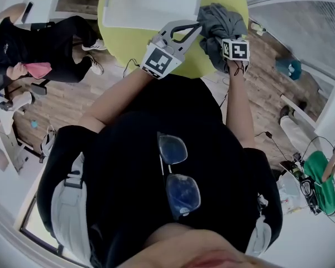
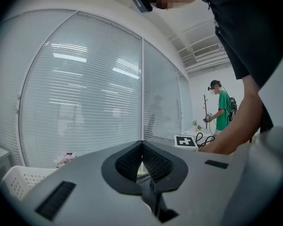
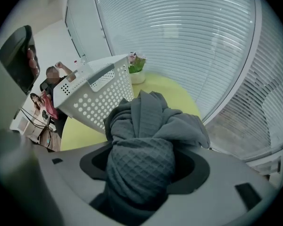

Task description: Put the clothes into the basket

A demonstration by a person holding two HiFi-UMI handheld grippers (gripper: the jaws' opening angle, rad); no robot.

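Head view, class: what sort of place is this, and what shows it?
Probably an office or lab room: glass walls with blinds, a round yellow-green table, a wood floor.

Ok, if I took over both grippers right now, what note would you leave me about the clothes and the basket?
Right gripper: shut on the bunched grey waffle-textured cloth.
Left gripper: jaws together, pinching a thin fold of what looks like the same cloth.
Things: the cloth is over the round yellow-green table, beside the white perforated plastic basket, not in it.
Done: cloth gathered and gripped.
Left: carry it over the basket's rim, then let go with both grippers.
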